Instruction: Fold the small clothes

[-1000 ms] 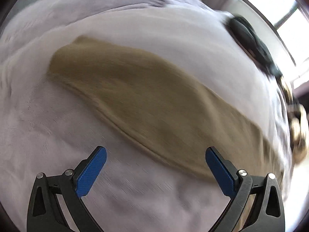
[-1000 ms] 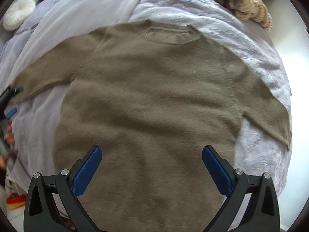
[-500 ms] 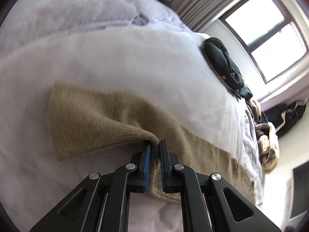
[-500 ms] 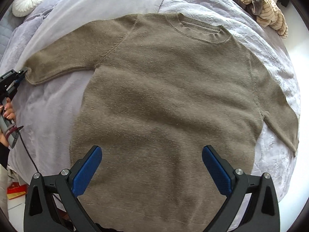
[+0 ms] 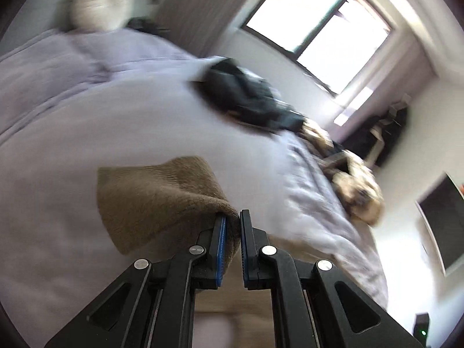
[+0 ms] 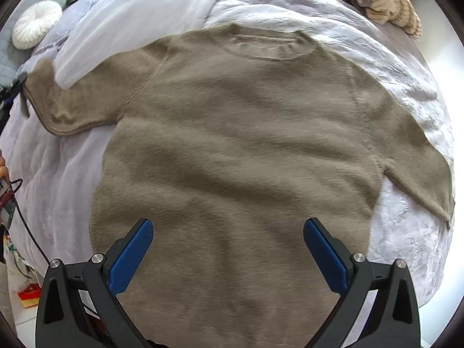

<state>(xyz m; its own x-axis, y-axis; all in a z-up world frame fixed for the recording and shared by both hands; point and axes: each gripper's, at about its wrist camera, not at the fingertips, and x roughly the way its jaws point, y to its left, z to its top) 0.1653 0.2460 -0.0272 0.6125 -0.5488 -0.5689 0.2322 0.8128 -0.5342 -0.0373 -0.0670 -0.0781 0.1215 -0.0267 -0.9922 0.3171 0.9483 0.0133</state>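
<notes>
Sweater (image 6: 246, 150) sleeve cuff (image 5: 162, 200) in clamped left gripper (image 5: 231, 226), right gripper (image 6: 229, 249) wide above it

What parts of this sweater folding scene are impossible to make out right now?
- Sweater hem: right wrist view, cut off at the bottom edge behind the right gripper.
- Left gripper, shut on the sleeve cuff: fabric below its jaws is hidden by the gripper body.
- Dark clothing and tan pile: left wrist view, motion-blurred.
</notes>
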